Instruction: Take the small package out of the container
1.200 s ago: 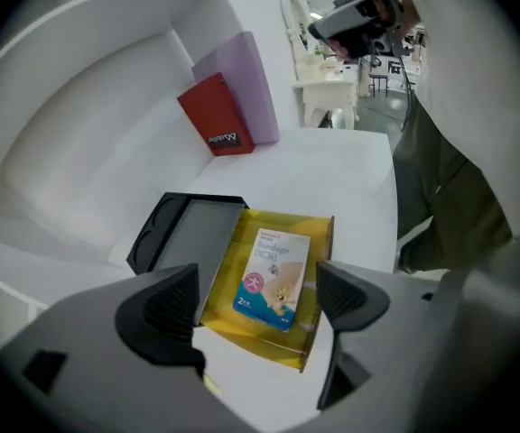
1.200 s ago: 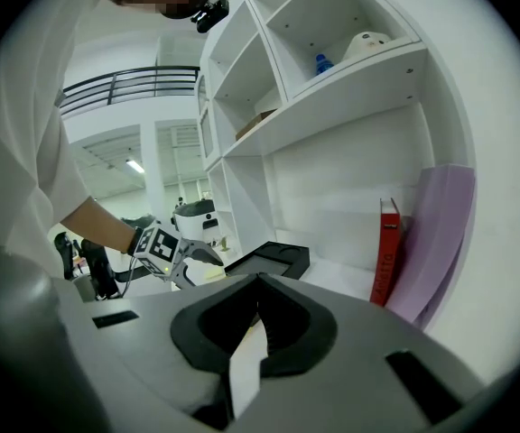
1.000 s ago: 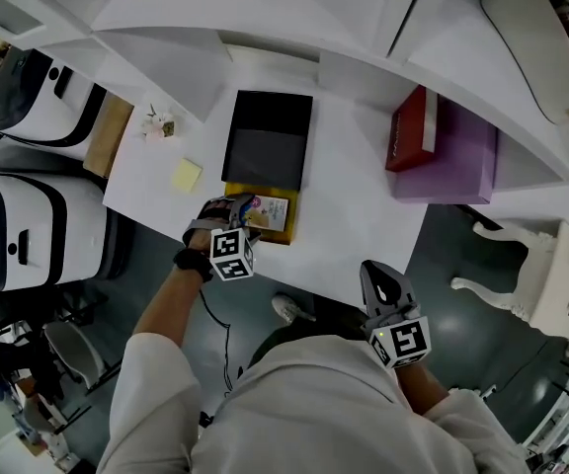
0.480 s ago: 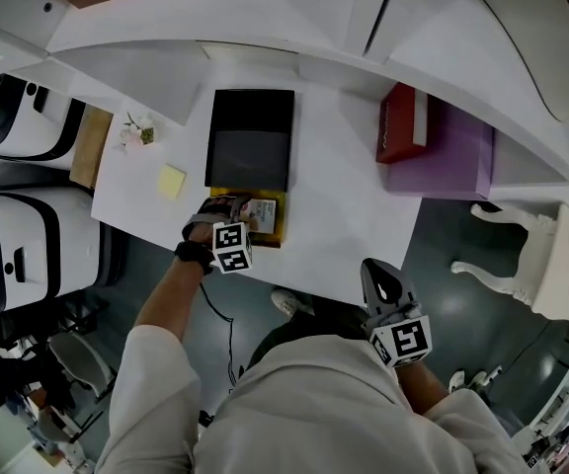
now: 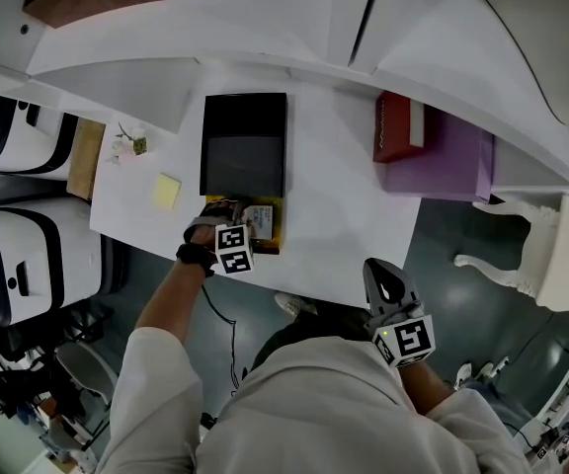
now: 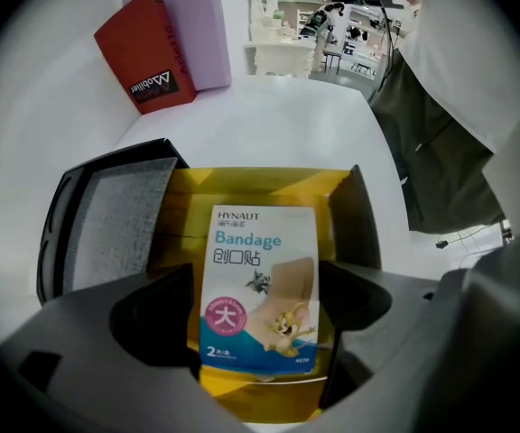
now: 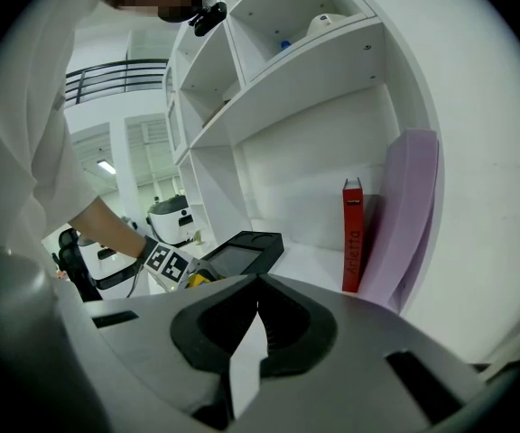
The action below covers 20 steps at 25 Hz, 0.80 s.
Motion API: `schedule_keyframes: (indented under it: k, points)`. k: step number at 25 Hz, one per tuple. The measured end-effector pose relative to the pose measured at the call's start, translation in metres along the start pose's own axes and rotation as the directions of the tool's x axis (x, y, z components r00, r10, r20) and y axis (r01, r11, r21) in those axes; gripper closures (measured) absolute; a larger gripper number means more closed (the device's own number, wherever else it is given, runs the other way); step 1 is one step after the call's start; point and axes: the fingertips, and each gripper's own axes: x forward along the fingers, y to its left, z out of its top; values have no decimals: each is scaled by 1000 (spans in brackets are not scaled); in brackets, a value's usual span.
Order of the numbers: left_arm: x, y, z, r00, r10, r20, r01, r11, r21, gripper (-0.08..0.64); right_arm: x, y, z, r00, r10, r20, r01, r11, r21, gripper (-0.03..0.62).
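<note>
The small package (image 6: 262, 300), a white and blue bandage packet, stands in an open yellow container (image 6: 269, 188) at the table's front edge. My left gripper (image 6: 260, 345) has a jaw pressed against each side of the packet, shut on it. The head view shows the same left gripper (image 5: 239, 217) at the container (image 5: 271, 237), with the packet (image 5: 262, 215) just past its tips. My right gripper (image 5: 380, 273) hangs off the table's front edge near my body. In the right gripper view it (image 7: 258, 298) is shut with nothing between its jaws.
A black flat case (image 5: 244, 144) lies just behind the yellow container. A red book (image 5: 393, 126) leans on a purple box (image 5: 452, 161) at the back right. A yellow sticky note (image 5: 166, 191) and a small flower (image 5: 126, 144) sit to the left. White shelves overhang the table's back.
The left gripper has stayed at the yellow container, and the packet now sits closer in between its jaws. The right gripper has not moved.
</note>
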Motion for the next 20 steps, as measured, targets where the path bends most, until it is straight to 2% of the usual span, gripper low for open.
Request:
schedule_keyframes:
  k: [4, 10, 15, 20]
  points:
    - [5, -1, 0, 999, -35, -13, 35, 999, 15, 129, 2, -3, -2, 1000, -10, -5, 10, 1000, 6, 568]
    - [8, -4, -1, 995, -90, -31, 90, 996, -5, 135, 6, -6, -1, 1000, -12, -8, 12, 1000, 10, 568]
    - [7, -2, 0, 996, -83, -25, 83, 997, -5, 141, 12, -4, -2, 1000, 9, -10, -9, 1000, 4, 568]
    - [0, -3, 1, 999, -42, -3, 42, 999, -27, 163, 14, 1, 2, 1000, 29, -8, -29, 1000, -9, 568]
